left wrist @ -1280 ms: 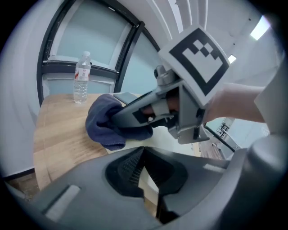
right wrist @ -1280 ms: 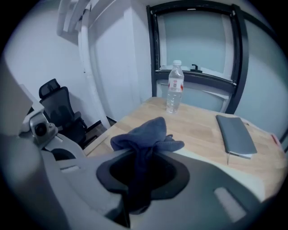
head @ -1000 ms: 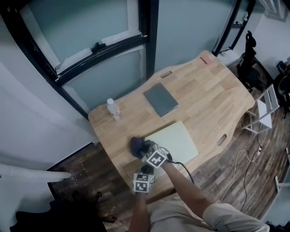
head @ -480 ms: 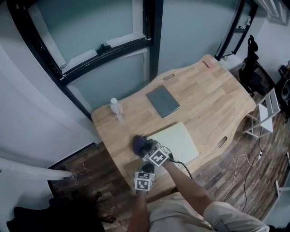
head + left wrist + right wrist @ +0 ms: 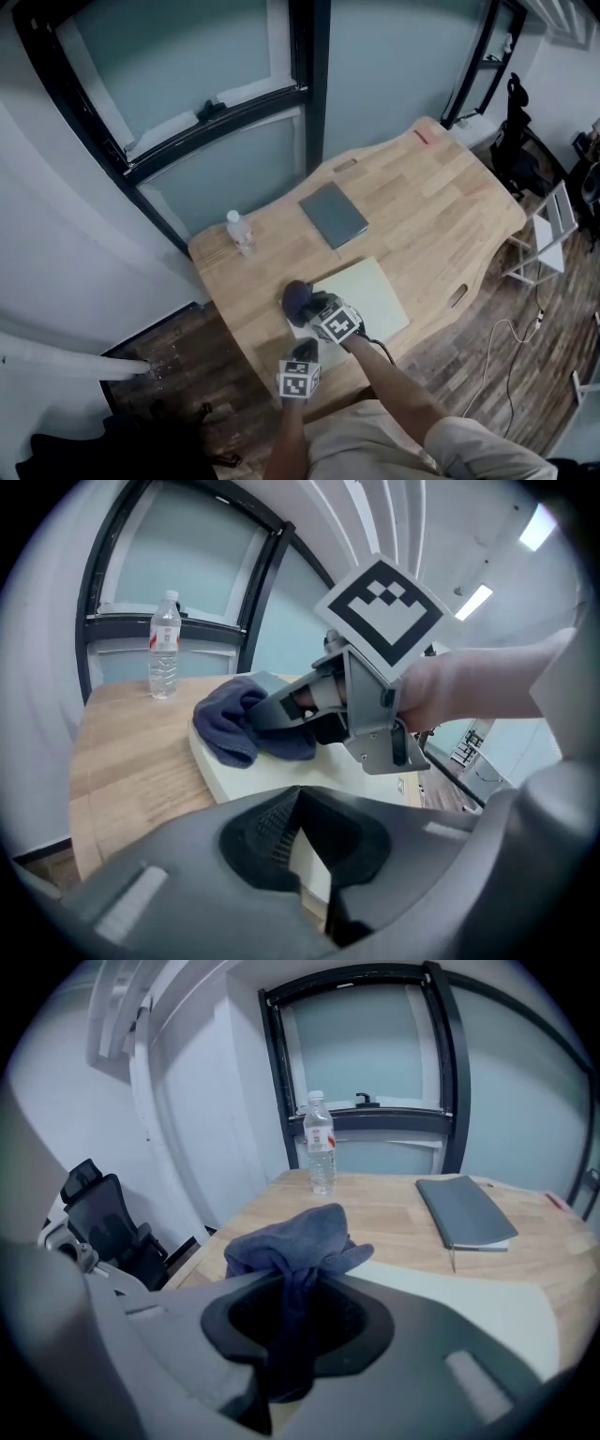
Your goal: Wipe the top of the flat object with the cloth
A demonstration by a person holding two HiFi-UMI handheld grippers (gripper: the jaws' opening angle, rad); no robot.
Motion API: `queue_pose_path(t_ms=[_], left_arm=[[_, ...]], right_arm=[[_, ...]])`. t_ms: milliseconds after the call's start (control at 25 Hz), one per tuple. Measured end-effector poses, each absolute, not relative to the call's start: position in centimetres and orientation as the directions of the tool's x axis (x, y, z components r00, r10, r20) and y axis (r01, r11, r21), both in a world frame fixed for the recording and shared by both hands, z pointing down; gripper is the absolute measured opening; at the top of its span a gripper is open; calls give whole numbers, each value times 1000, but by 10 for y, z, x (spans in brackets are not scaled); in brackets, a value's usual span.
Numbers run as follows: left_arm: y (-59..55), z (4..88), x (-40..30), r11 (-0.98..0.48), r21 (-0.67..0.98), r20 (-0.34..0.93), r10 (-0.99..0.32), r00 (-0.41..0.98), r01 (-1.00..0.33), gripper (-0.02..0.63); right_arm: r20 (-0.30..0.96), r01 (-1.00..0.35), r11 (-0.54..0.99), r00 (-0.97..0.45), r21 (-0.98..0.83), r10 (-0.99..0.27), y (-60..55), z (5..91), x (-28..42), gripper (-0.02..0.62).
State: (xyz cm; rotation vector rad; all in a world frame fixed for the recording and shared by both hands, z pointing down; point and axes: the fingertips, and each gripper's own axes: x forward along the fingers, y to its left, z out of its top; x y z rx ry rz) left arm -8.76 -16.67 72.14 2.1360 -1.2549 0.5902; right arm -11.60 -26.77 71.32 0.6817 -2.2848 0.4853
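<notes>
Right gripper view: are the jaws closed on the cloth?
Yes, the right gripper has its jaws shut on the dark blue cloth, which bunches up above them.

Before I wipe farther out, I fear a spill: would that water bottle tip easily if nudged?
Probably: the water bottle stands upright, tall and narrow, so a high nudge would likely topple it. It looks like thin clear plastic, probably light, sliding easily on the wooden table.

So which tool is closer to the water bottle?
Right. The right tool, gripping the cloth, is at the pale board corner facing the water bottle; the left tool is farther back, by the near edge of the table.
</notes>
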Motion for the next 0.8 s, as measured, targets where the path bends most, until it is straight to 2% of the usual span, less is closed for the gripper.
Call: queue_pose_path(t_ms=[800], left_arm=[[-168,718,-86,-381,258,623,-637,454,-888,8]], right_arm=[[738,-658,751,-534,-57,-412,-303,720,-50,78]])
